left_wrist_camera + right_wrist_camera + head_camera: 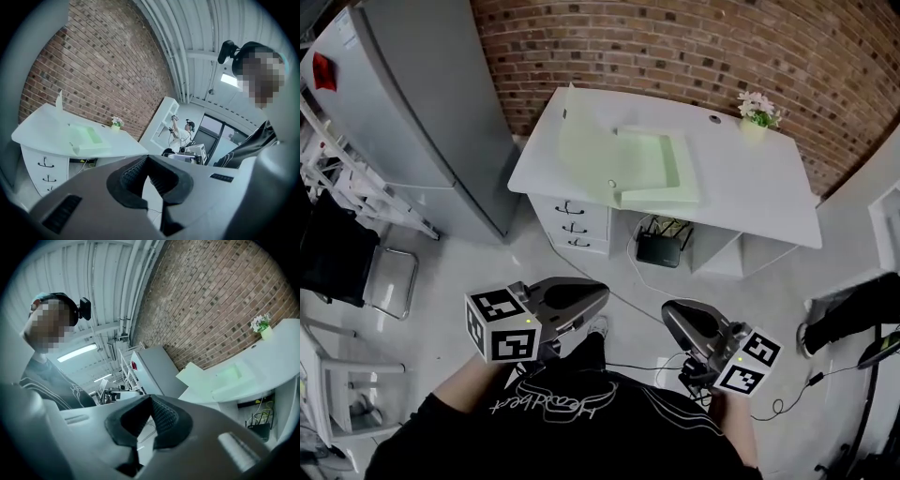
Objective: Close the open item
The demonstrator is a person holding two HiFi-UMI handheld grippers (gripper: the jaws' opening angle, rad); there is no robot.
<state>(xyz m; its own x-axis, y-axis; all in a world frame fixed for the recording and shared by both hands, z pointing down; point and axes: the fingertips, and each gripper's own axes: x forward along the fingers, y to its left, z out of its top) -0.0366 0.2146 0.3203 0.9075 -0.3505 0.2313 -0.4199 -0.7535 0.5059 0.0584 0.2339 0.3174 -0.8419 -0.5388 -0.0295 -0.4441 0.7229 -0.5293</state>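
A pale green box lies open on the white desk, its lid standing up at the box's left side. Both gripper views show the box too, far off. My left gripper and right gripper hang close to my body over the floor, well short of the desk. On each one the jaws meet at the tips, shut with nothing between them.
A tall grey fridge stands left of the desk. The desk has drawers at its left, a black router underneath and a small flower pot at the back right. Chairs and cables crowd the floor. Another person stands far off.
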